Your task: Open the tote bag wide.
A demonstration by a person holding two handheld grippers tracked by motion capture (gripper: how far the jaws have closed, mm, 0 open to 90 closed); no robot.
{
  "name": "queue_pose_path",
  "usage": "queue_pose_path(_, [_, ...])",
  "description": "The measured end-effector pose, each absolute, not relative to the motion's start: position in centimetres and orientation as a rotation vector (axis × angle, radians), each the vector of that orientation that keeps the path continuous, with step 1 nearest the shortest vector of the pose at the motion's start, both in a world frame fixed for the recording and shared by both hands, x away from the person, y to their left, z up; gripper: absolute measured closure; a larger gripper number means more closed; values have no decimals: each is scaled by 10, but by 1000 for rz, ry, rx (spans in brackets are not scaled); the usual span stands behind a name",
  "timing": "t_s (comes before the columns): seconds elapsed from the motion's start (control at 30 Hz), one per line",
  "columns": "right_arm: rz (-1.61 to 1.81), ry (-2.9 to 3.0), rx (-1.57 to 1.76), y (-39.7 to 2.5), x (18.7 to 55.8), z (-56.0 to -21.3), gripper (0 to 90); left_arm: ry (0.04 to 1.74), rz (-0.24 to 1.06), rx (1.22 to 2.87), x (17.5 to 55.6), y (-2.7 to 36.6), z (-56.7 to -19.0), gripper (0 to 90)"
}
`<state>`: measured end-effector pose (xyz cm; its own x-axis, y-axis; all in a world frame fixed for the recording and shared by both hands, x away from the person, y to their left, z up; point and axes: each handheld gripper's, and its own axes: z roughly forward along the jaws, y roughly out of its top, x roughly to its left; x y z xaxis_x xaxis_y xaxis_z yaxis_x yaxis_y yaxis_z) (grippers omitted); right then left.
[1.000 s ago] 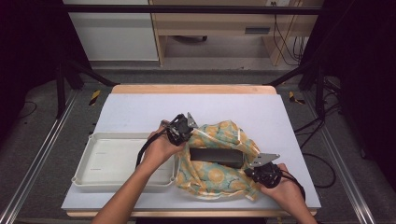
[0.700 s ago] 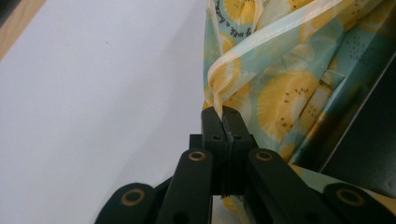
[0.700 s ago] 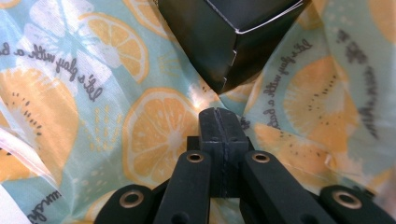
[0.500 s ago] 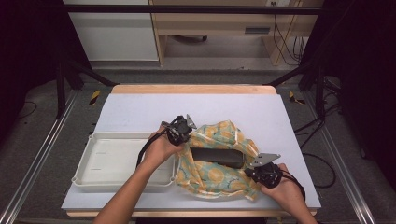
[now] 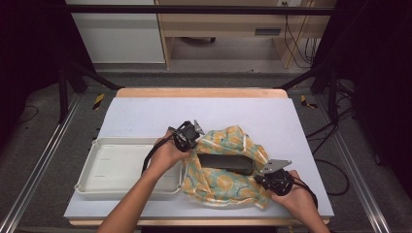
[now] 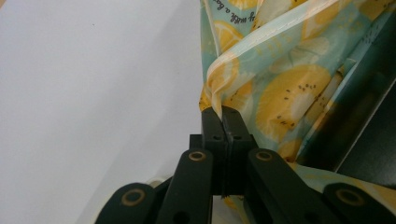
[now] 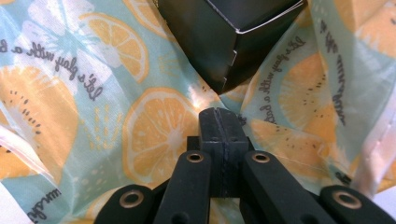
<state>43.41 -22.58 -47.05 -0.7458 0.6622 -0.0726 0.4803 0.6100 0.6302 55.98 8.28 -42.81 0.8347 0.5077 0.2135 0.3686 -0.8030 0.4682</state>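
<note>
At table centre, I've both grippers, left [image 5: 193,137] at ten o'clock, right [image 5: 268,177] at four, clamped on the cloth [image 5: 223,182] around the box [image 5: 226,162].

Table [image 5: 145,111]: carries everything — tray, cloth, box.
Tray [image 5: 92,167]: at the table's left front, just beside the cloth.
Cloth [image 5: 223,182]: right of the tray, at the front centre.
Box [image 5: 226,162]: lies on the cloth — its folds rise around it.
Left gripper [image 5: 192,132]: at the cloth's rear left edge.
Right gripper [image 5: 273,179]: at its front right.

A white-topped table [image 5: 145,114] bears a white tray [image 5: 94,182] beside a lemon-print cloth [image 5: 221,187].
</note>
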Motion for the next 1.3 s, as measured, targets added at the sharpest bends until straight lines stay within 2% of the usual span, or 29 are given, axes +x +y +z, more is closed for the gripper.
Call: queue_pose_path(1.3, [859, 2534, 930, -226, 434, -470, 900, 693, 389, 2626, 569, 85, -442, 896])
